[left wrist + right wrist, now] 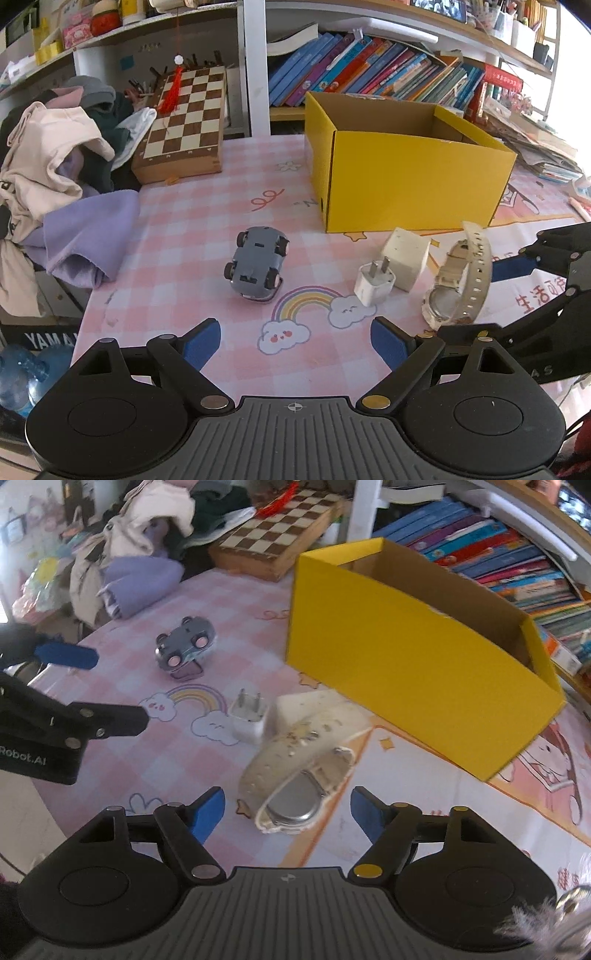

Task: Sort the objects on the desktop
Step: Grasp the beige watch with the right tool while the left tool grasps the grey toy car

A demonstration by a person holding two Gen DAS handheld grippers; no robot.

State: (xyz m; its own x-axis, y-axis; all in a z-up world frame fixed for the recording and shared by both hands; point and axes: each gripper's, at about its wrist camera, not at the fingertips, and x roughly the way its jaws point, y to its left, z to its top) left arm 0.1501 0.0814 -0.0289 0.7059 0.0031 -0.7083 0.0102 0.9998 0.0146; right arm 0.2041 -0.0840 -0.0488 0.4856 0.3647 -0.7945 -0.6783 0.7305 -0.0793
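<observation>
An open yellow cardboard box [406,177] [406,657] stands at the back right of the pink checked tablecloth [192,229]. A grey toy car [256,267] [186,642] lies tipped up ahead of my left gripper [295,343], which is open and holds nothing. Right of the car are a white charger plug [375,282] [249,716] and a white cube [406,260]. A cream wristwatch [458,284] [299,775] lies on its side between the spread fingers of my open right gripper [288,812]; no pad visibly touches it.
A wooden chessboard box [184,125] and a heap of clothes [55,177] fill the back left. Books [369,70] line the shelf behind the box. The table's left edge drops off near blue water bottles [22,373]. Papers [535,144] pile up at the far right.
</observation>
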